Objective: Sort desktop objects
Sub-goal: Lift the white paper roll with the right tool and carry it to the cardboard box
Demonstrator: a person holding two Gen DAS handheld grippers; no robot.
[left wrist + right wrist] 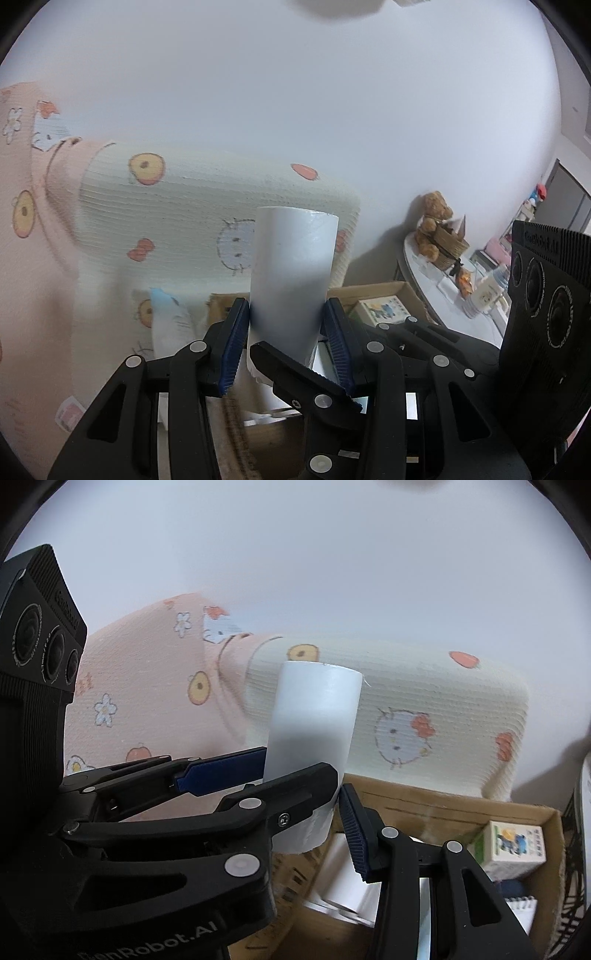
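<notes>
cardboard box (461,808), small carton (515,845) inside, perhaps paper rolls (347,882)

Your left gripper (301,771) comes in from the left, clamped on an upright white roll (314,746). Beneath it sits a cardboard box (443,805) with a small printed carton (513,845) inside.

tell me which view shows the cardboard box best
The right wrist view: the cardboard box shows its open inside, with white rolls and a small printed carton in it. In the left wrist view the fingers holding the white paper roll hide most of it; only a strip of rim appears.
</notes>
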